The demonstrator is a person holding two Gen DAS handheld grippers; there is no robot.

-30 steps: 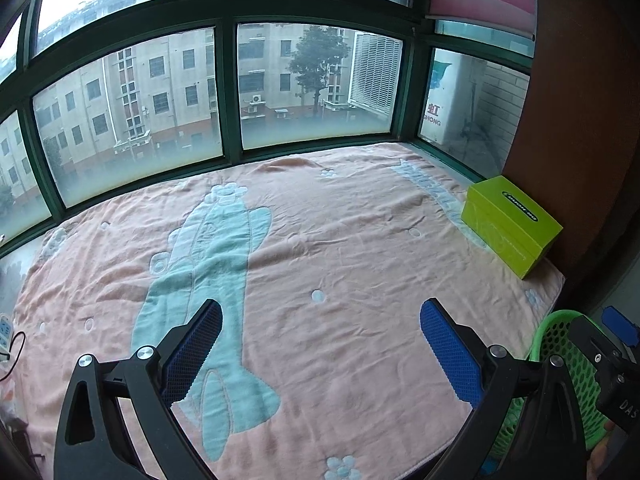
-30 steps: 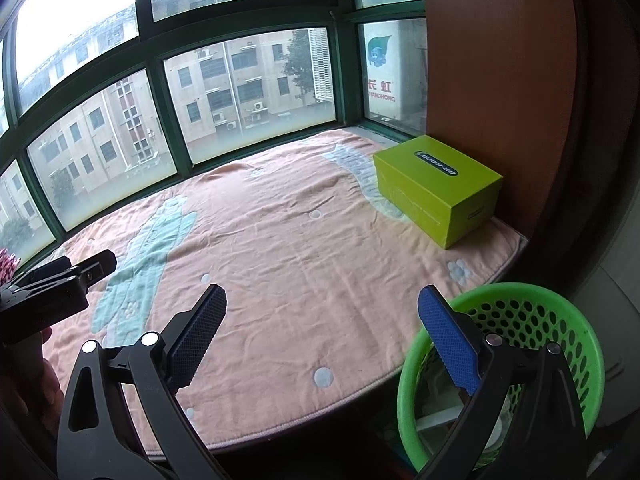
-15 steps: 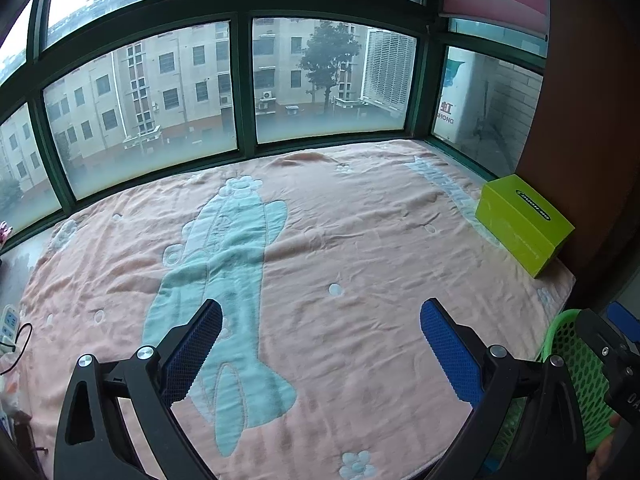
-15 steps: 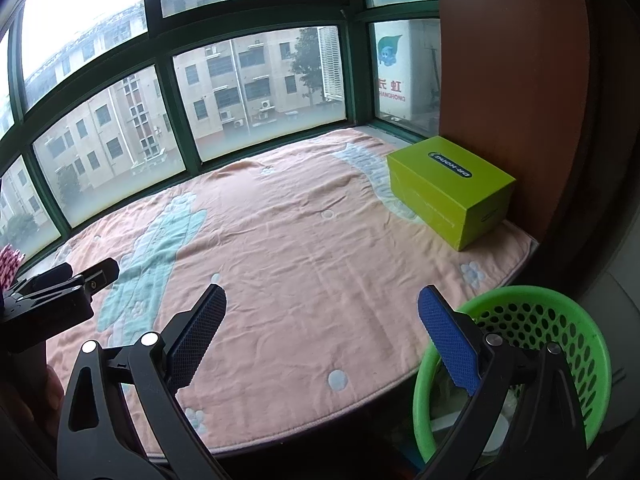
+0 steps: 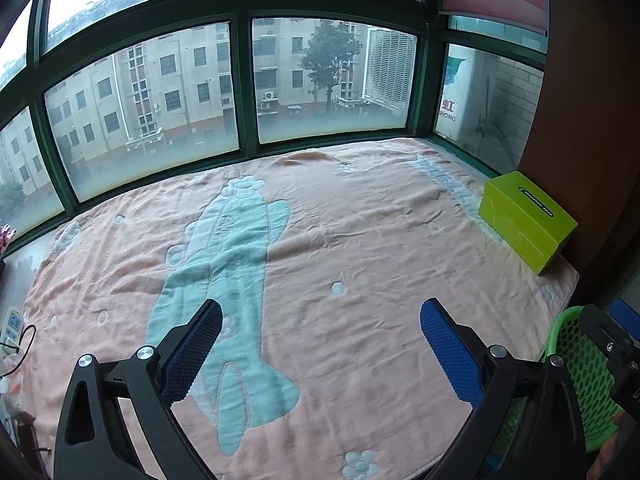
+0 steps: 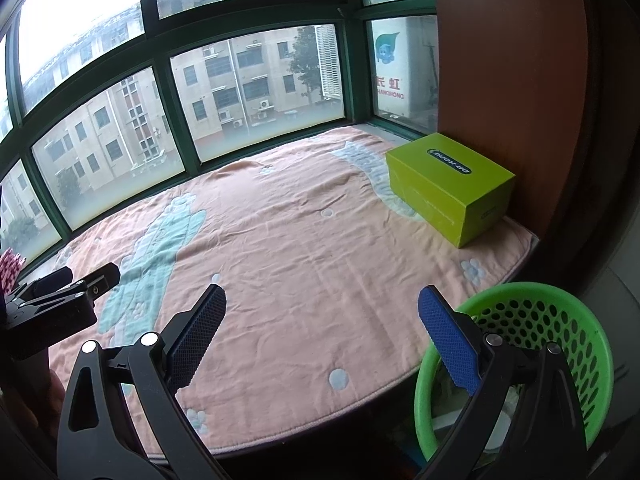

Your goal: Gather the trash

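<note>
A green perforated basket (image 6: 532,332) stands beside the front right edge of the ledge; it also shows in the left wrist view (image 5: 580,364). Pale items lie in its bottom, unclear. My left gripper (image 5: 320,344) is open and empty above the pink blanket (image 5: 360,240). My right gripper (image 6: 322,332) is open and empty near the ledge's front edge, its right finger over the basket's rim. The left gripper also shows in the right wrist view (image 6: 64,296). I see no loose trash on the blanket.
A lime-green box (image 6: 452,184) sits at the blanket's right end against a brown wall (image 6: 508,80); it also shows in the left wrist view (image 5: 528,224). Green-framed windows (image 5: 240,92) ring the back. A power strip (image 5: 12,324) lies at the far left.
Both grippers have drawn back and risen a little, so more blanket and windows show. Both stay open and empty.
</note>
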